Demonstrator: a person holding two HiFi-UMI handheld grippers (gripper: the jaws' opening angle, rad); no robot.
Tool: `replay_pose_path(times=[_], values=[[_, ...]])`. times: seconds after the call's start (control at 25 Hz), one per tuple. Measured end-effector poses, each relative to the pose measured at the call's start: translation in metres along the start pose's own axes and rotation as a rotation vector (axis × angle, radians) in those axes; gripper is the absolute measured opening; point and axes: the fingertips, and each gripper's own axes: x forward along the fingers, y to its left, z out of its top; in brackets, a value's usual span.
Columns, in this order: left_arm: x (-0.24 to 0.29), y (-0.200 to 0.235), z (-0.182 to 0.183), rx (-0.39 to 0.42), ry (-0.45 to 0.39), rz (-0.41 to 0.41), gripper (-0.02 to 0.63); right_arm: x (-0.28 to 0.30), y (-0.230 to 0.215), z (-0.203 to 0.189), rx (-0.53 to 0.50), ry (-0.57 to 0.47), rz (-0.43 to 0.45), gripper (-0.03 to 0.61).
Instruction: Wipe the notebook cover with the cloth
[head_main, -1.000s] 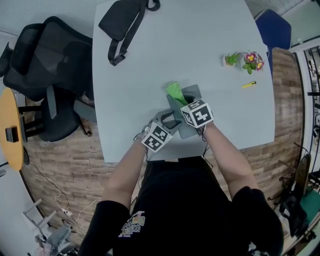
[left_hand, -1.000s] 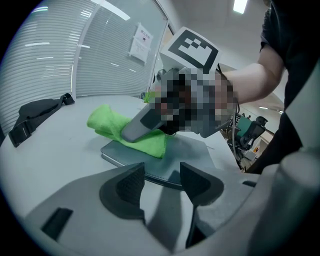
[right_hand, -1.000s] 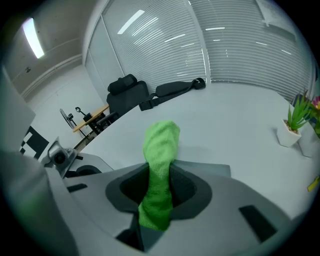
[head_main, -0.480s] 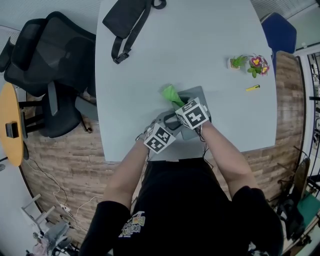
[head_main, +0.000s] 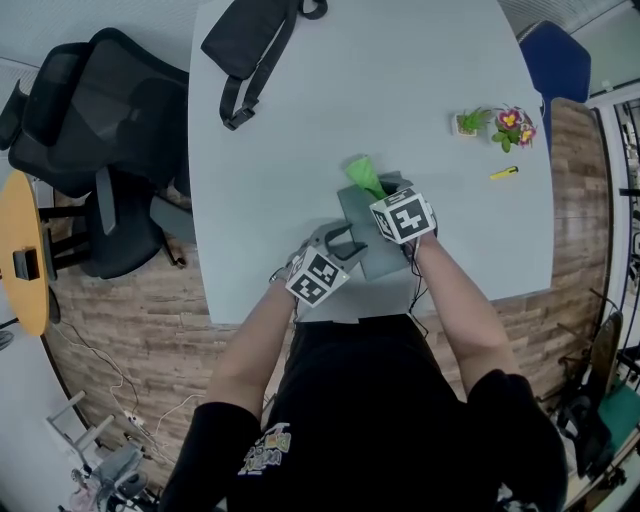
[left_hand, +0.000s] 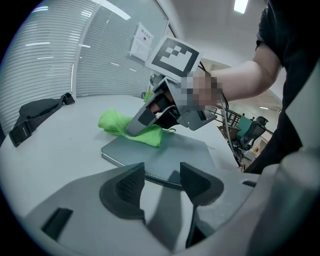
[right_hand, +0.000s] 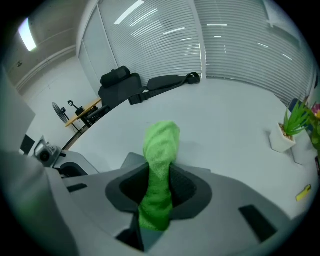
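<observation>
A grey notebook (head_main: 362, 232) lies flat near the front edge of the pale table (head_main: 400, 80). My right gripper (head_main: 383, 197) is shut on a green cloth (head_main: 363, 174), which presses on the notebook's far part and trails over its far edge. In the right gripper view the cloth (right_hand: 160, 165) is clamped between the jaws of the right gripper (right_hand: 159, 187), and a corner of the notebook (right_hand: 131, 159) shows. My left gripper (left_hand: 162, 182) stands open at the near edge of the notebook (left_hand: 170, 152), nothing between its jaws. From there the cloth (left_hand: 122, 125) shows under the right gripper (left_hand: 150, 114).
A black bag (head_main: 250, 45) with a strap lies at the table's far left. Two small potted plants (head_main: 497, 122) and a yellow marker (head_main: 503, 173) sit at the right. A black office chair (head_main: 90, 120) stands left of the table, a blue chair (head_main: 555, 60) at the far right.
My right gripper has slid the green cloth rightward and away across the notebook cover, after a short stroke to the left. The left gripper has stayed at the notebook's near edge.
</observation>
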Motion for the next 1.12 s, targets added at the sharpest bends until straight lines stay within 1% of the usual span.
replay_pose_path(times=[0.2, 0.44, 0.64, 0.88, 1.12], values=[[0.0, 0.0, 0.0, 0.003, -0.003, 0.002, 0.222, -0.01, -0.029, -0.007, 0.068, -0.003, -0.057, 0.11], [0.001, 0.001, -0.001, 0.001, 0.0, 0.002, 0.222, -0.02, -0.05, -0.012, 0.121, -0.018, -0.099, 0.11], [0.001, 0.001, -0.001, 0.002, -0.001, 0.003, 0.222, -0.029, -0.066, -0.02, 0.19, -0.031, -0.125, 0.11], [0.001, 0.002, -0.002, 0.005, -0.003, 0.004, 0.222, -0.04, -0.078, -0.035, 0.237, -0.031, -0.155, 0.11], [-0.001, 0.004, 0.001, -0.001, 0.0, 0.002, 0.222, -0.051, -0.077, -0.062, 0.271, -0.017, -0.179, 0.11]])
